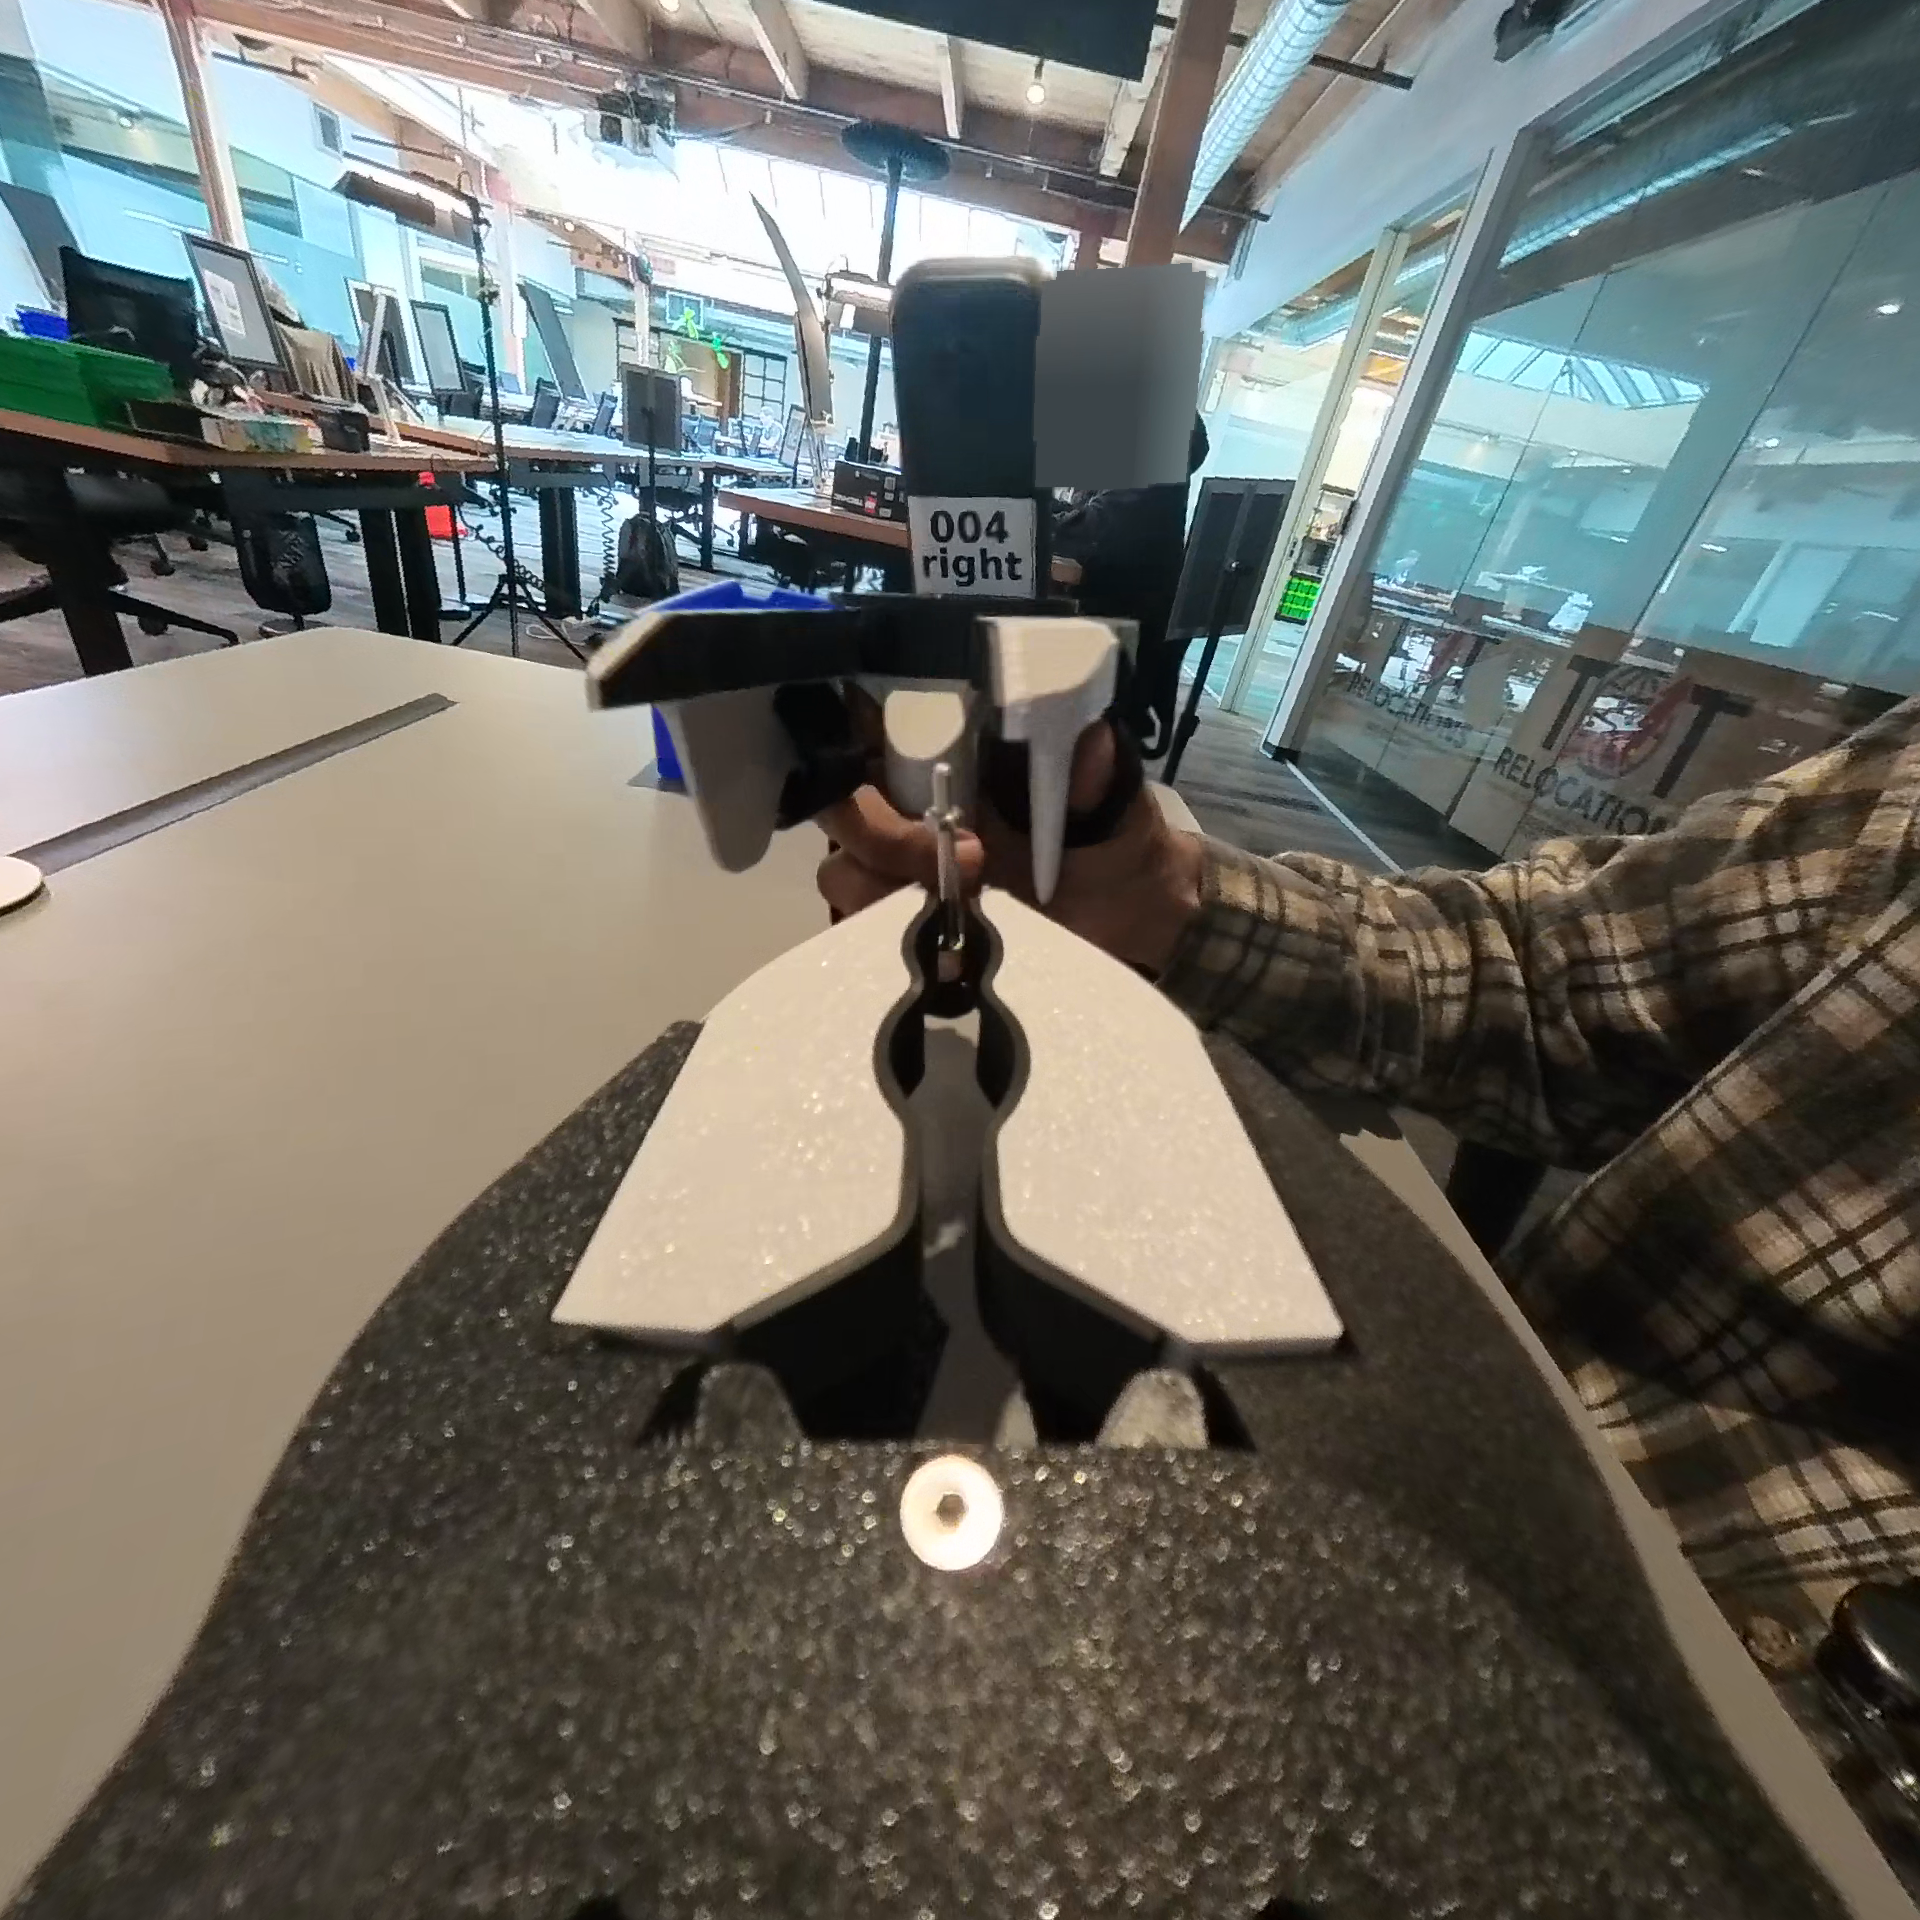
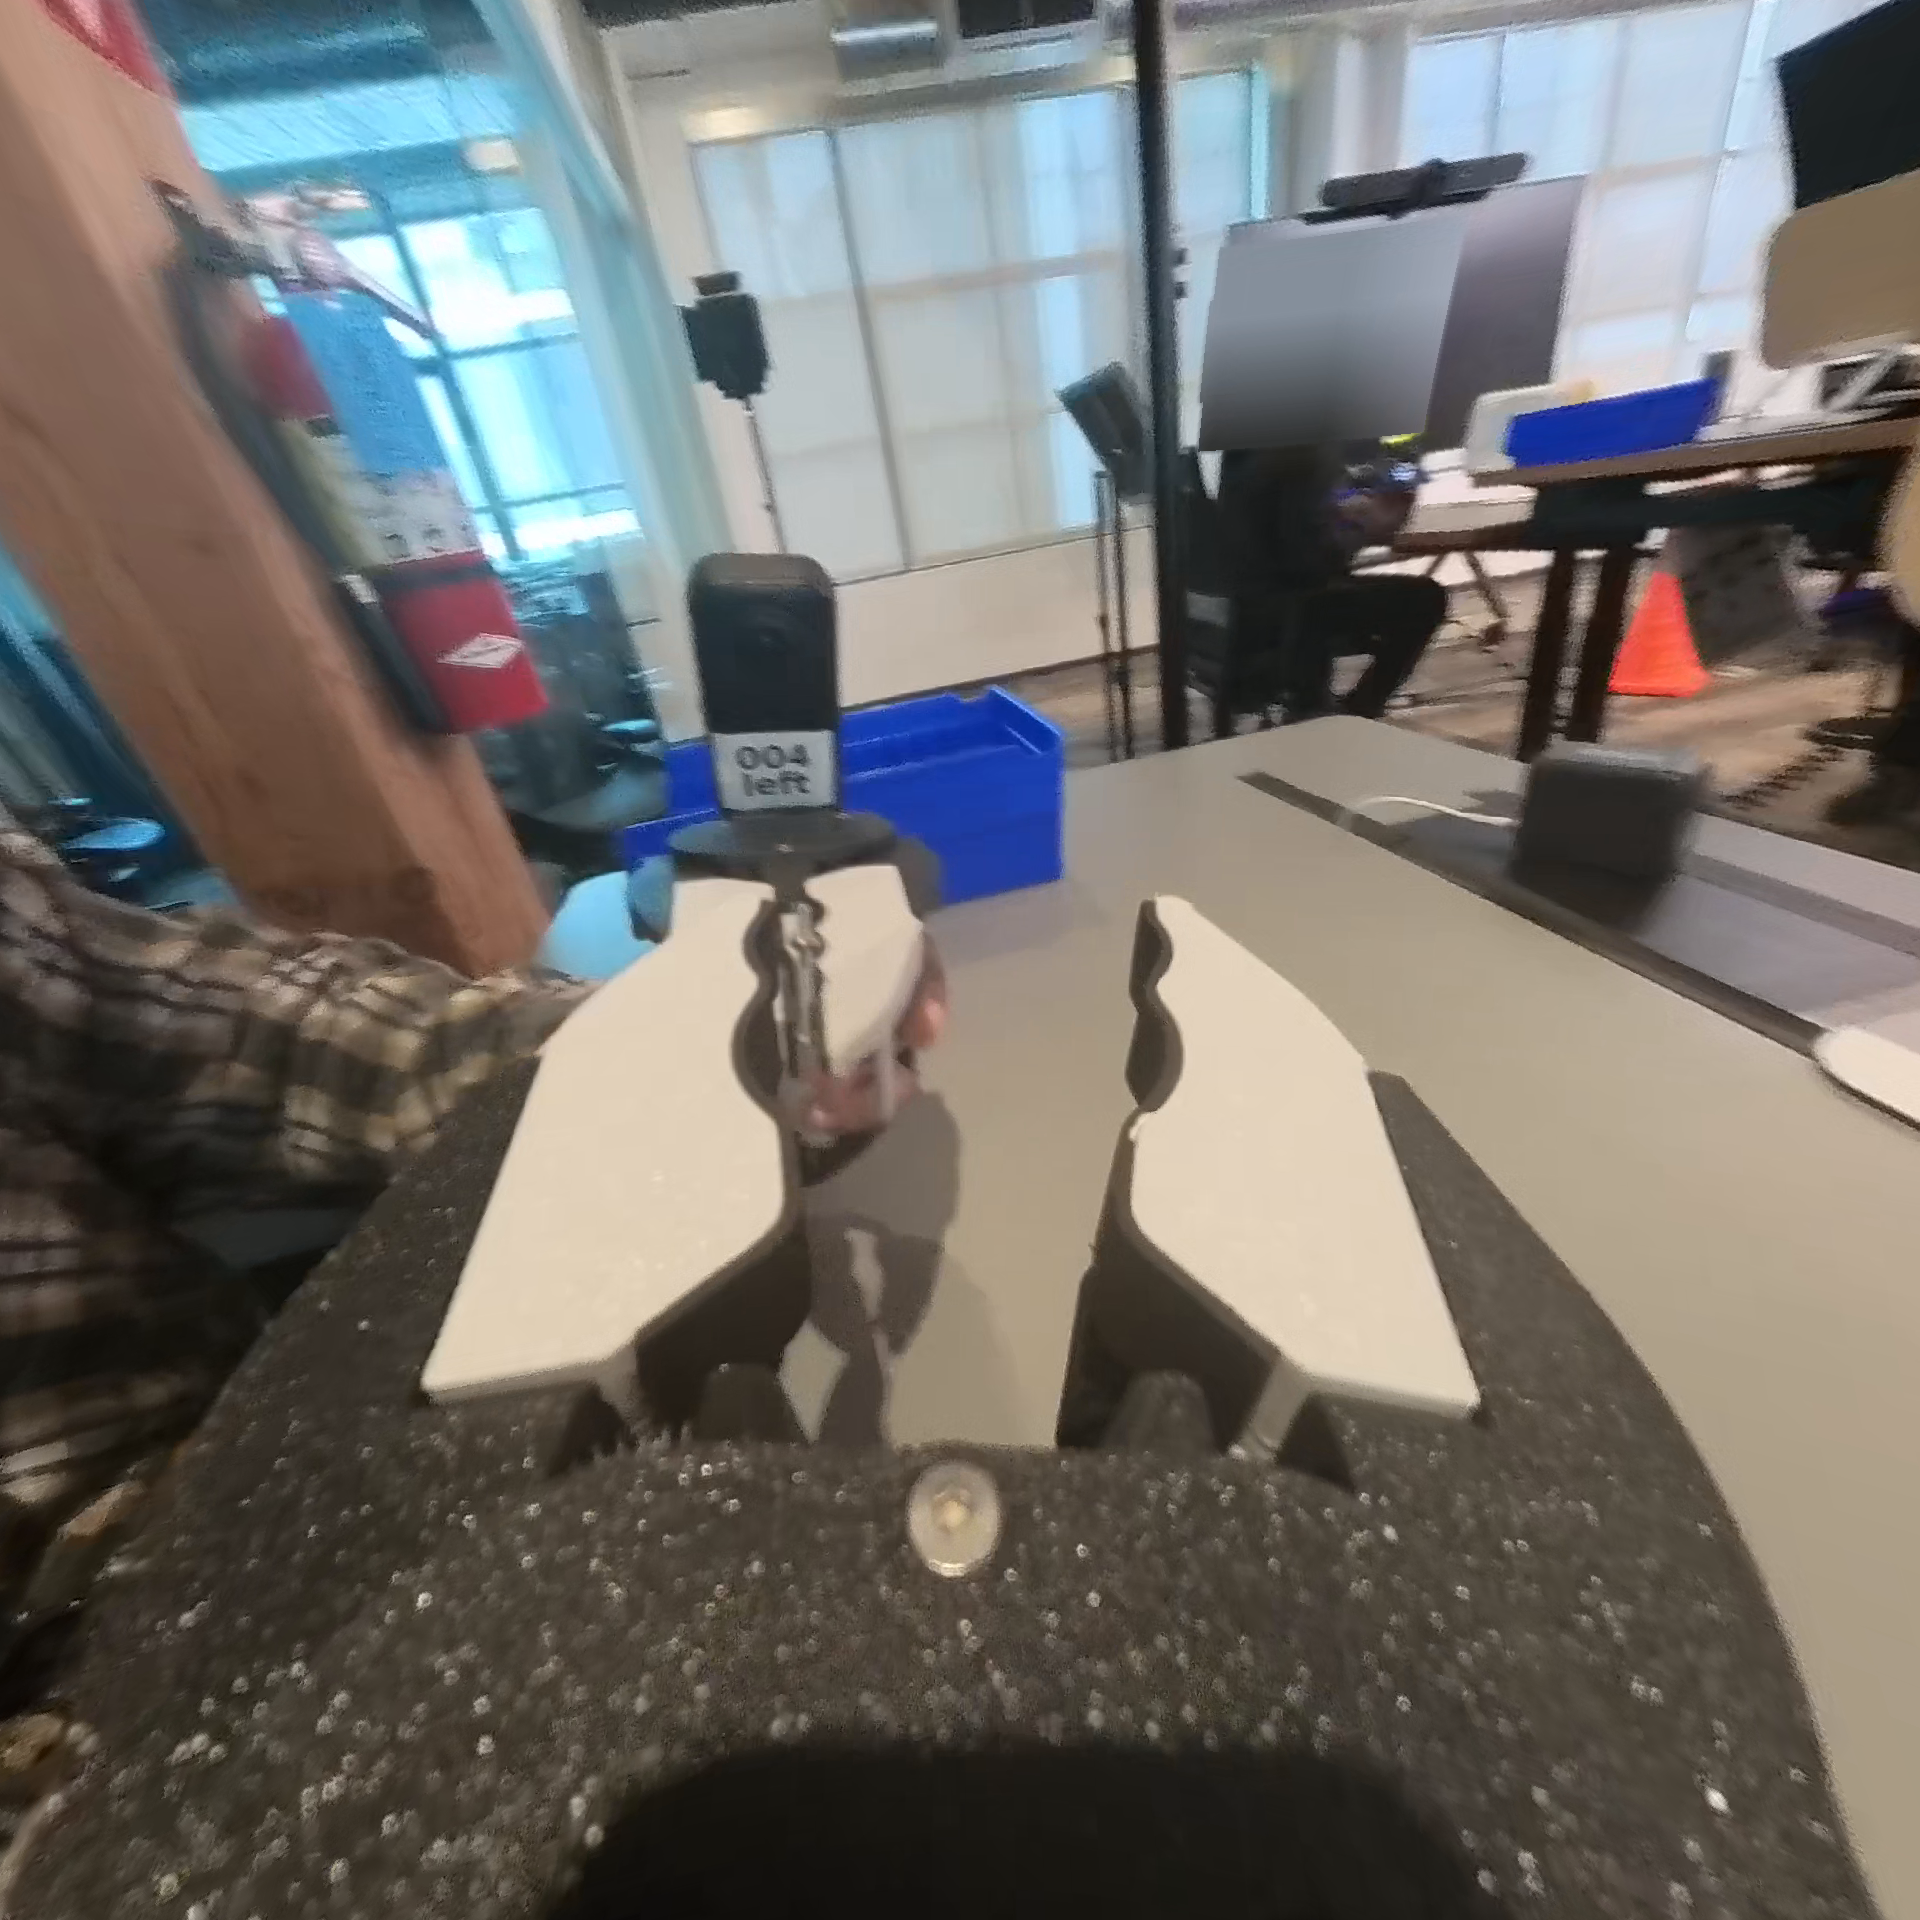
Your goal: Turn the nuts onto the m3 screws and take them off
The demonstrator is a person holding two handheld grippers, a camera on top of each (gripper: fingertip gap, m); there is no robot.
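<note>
Left gripper [image 1: 948, 940]: white fingers closed on a thin silver M3 screw [image 1: 943, 831], clamped at the tips and held above the grey table [image 1: 312, 987].
Right gripper [image 2: 961, 1029]: white fingers spread wide, holding nothing, facing the screw.
Nut: too small and blurred to tell whether one sits on the thread.
Likely reason: one gripper steadies the screw so the other can turn.
Blue plastic bin [image 2: 935, 790]: behind, on the table.
Writing: each gripper's camera carries a white label sticker.

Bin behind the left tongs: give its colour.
The bin is blue; the right wrist view shows it best.
</note>
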